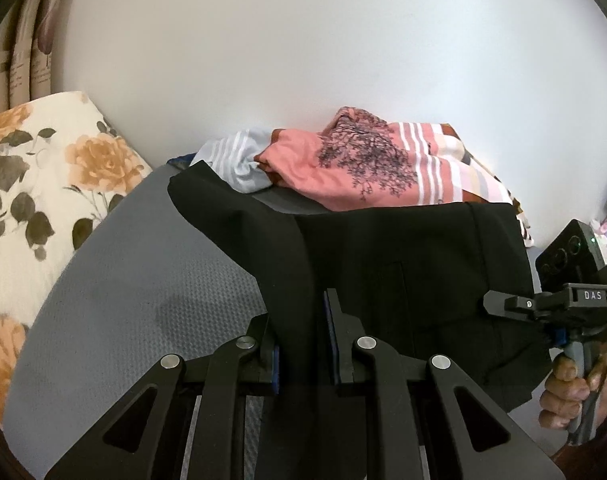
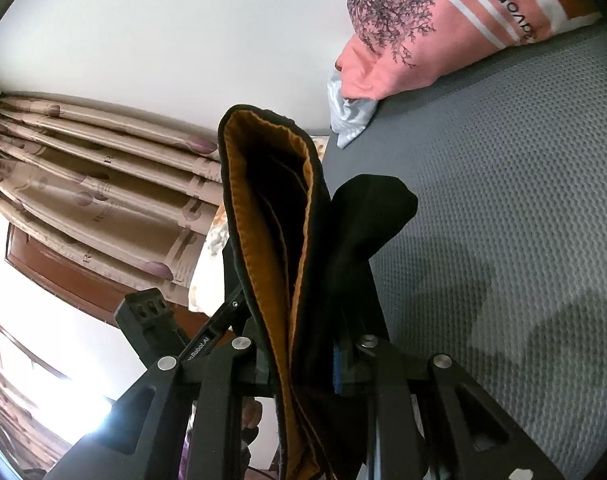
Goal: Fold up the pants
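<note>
The left gripper point(image 1: 303, 344) has its fingers closed on a fold of the black pants point(image 1: 403, 264), and the right gripper point(image 2: 303, 360) pinches the layered end with the orange lining. I judge both edges are held up so the cloth can be carried over itself. The rest of the pants lies on the grey mat point(image 1: 143, 280), just in front of the pink clothes point(image 1: 343, 160).
</note>
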Demonstrator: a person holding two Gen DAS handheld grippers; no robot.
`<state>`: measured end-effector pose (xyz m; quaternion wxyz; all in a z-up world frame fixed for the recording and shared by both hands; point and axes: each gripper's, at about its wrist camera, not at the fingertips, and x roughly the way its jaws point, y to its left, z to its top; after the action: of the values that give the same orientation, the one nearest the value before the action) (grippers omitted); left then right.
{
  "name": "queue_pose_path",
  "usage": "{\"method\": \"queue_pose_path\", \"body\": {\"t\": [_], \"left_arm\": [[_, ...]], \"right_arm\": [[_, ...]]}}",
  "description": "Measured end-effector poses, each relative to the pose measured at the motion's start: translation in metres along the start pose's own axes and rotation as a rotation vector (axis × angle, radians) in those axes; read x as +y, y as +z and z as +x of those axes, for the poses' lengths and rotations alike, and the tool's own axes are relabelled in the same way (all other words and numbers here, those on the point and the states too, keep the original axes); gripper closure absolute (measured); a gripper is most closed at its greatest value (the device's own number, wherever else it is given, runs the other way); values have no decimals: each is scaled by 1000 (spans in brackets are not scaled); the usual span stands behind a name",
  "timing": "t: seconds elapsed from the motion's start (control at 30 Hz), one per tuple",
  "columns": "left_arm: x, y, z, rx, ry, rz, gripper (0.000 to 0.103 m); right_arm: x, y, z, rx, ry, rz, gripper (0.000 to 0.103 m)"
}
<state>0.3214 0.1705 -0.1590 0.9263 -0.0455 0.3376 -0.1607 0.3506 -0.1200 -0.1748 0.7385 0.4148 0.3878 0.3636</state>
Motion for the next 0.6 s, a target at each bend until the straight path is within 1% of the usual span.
{"method": "queue_pose_path", "body": {"t": [0.3,0.6], "left_arm": [[14,14,23,-1,31,13,86],[17,28,37,-4,49,42,86]], "right_arm": [[-3,20,20,7,6,-3,84],[-7,32,30,1,13,3,84]]}}
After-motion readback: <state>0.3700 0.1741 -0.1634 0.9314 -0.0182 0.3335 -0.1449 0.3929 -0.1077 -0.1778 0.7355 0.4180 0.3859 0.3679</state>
